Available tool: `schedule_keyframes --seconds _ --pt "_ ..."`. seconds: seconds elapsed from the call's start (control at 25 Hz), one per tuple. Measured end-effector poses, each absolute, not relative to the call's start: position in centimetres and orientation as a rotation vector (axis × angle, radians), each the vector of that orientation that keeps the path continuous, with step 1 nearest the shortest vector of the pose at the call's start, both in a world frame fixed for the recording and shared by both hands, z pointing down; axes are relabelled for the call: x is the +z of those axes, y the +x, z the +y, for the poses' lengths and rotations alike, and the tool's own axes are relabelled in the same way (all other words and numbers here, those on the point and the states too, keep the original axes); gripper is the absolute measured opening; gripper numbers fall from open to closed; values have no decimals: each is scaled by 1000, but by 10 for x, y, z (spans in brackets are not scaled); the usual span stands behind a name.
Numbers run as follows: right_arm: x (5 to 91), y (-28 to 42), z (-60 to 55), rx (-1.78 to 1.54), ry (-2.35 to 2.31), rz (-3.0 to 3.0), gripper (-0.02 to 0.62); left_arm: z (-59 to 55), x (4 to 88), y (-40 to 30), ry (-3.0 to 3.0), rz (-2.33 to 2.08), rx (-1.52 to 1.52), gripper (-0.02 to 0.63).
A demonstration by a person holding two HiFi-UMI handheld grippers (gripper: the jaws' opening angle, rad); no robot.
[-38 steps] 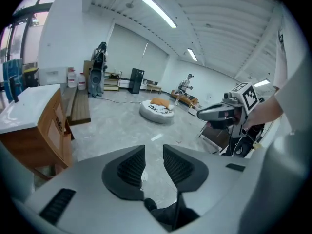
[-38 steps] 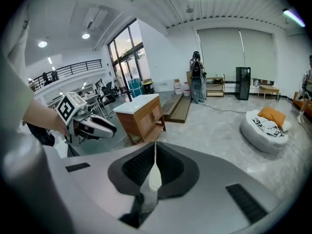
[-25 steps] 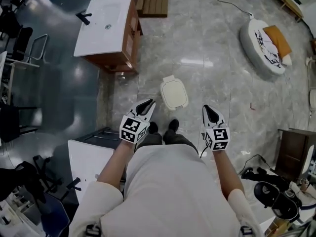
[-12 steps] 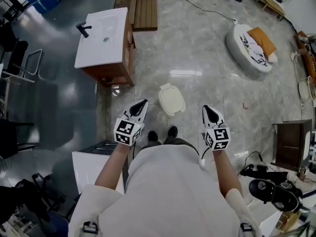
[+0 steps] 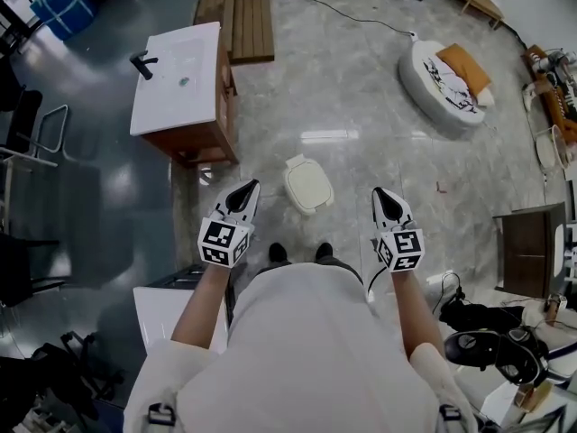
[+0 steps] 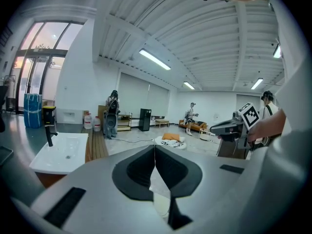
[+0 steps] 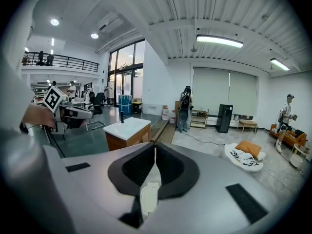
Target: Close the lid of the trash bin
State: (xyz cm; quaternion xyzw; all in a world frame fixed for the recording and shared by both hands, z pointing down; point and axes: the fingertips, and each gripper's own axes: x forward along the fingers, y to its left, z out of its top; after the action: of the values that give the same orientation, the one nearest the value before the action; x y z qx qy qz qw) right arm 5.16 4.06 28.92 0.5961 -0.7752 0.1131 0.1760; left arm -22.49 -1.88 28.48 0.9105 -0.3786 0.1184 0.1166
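Note:
The small cream trash bin (image 5: 308,185) stands on the grey stone floor just ahead of the person's shoes, its lid lying flat on top. My left gripper (image 5: 245,188) hangs in the air to the bin's left and my right gripper (image 5: 385,197) to its right, both well above it and touching nothing. In the left gripper view the dark pads (image 6: 154,150) meet with nothing between them. The right gripper view shows the same, with the pads (image 7: 155,152) together and the bin (image 7: 148,199) far below in the gap behind them.
A wooden cabinet with a white sink top (image 5: 180,88) stands at the upper left, beside wooden planks (image 5: 239,12). A round white cushion bed (image 5: 448,84) lies at the upper right. A dark cabinet (image 5: 523,251) and cables sit at the right, a white table (image 5: 167,314) at the lower left.
Both grippers have risen and drawn away from the bin, which now looks smaller and further below. The lid lies flat throughout.

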Motion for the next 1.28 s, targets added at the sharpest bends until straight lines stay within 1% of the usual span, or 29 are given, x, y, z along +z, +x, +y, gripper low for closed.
schedule_keyframes --seconds 0.4,0.8,1.28 --pt "282 85 47 300 1724 -2210 32 -16 268 -221 2660 -1195 315 20" --pt "276 112 50 279 1702 -2236 32 -10 267 -194 2637 -1230 308 20" --pt "271 124 38 265 1695 -2253 32 -16 269 -181 2628 -1236 318 20"
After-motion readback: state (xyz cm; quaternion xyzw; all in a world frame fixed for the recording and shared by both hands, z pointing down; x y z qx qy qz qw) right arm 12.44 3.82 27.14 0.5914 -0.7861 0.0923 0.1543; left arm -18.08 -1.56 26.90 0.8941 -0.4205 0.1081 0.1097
